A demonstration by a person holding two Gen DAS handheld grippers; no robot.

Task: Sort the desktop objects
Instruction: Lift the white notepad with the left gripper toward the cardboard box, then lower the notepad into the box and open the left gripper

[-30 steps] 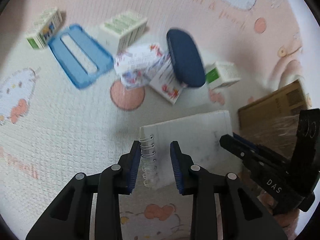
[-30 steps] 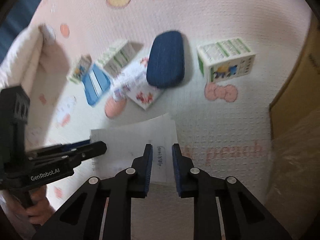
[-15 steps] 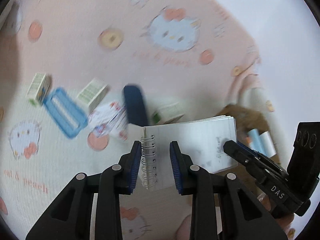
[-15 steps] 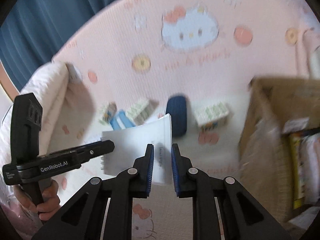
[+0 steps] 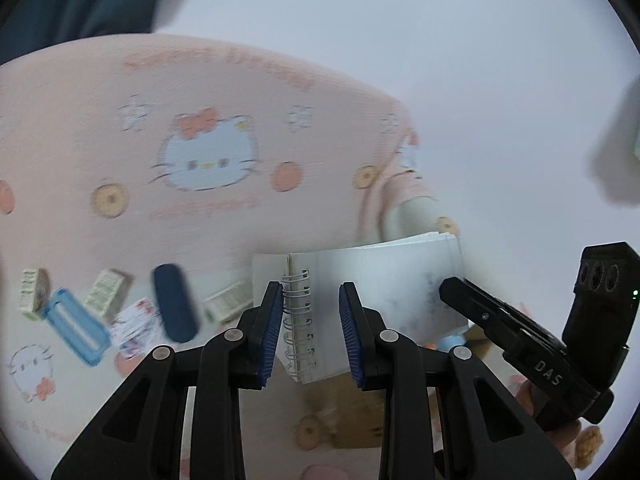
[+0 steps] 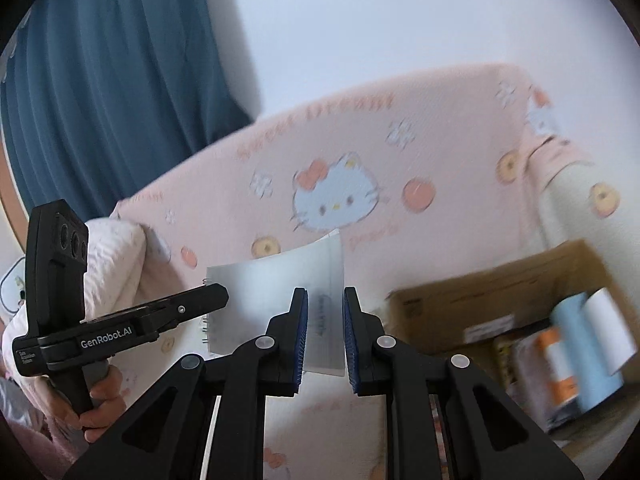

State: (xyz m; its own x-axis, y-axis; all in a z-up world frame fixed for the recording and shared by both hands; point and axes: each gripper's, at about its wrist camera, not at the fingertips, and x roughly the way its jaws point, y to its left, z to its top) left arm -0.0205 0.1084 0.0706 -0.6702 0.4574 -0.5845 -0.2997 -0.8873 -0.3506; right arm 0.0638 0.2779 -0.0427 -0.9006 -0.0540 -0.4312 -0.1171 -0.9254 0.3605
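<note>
A pink cartoon-cat blanket fills the middle of the right wrist view, under a pale wall. A blue curtain hangs at upper left. At left lies a bunched white quilt.

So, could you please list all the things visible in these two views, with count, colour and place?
spiral notebook: 1, white, lifted, between both grippers
glasses case: 1, dark blue, on the mat
small cartons: 3, white and green, near the case
flat frame: 1, light blue, left on the mat
printed packet: 1, white and red, beside the case
cardboard box: 1, brown, at right, partly filled
mat: 1, pink, cartoon cats
curtain: 1, blue, behind
left gripper: black, at the spiral edge
right gripper: black, at the opposite edge
</note>
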